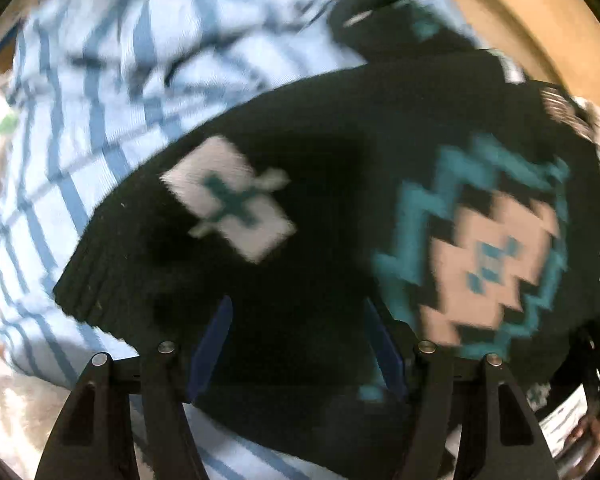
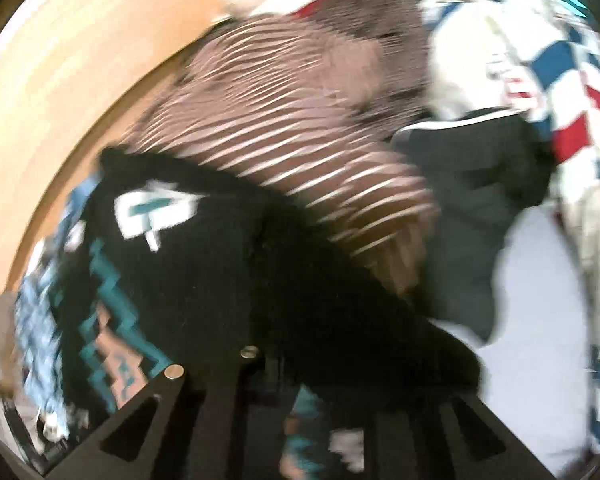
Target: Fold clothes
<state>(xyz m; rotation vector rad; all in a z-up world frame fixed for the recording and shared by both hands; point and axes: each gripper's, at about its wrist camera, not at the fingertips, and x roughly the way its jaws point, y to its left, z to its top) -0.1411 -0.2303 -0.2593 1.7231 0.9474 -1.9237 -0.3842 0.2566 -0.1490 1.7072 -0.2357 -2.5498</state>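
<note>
On the striped sheet, black sweater looks partly folded, unfinished; left gripper jaws spread over it, right gripper buried, can't tell.

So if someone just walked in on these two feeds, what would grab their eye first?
Probably the black sweater with its teal and pink zigzag motif, which fills the left wrist view right above the left claw. Behind it, upper left, lies a light blue plaid cloth. In the right wrist view, a brown striped garment sits beyond the sweater, with a red, white and blue patterned cloth at far right.
</note>
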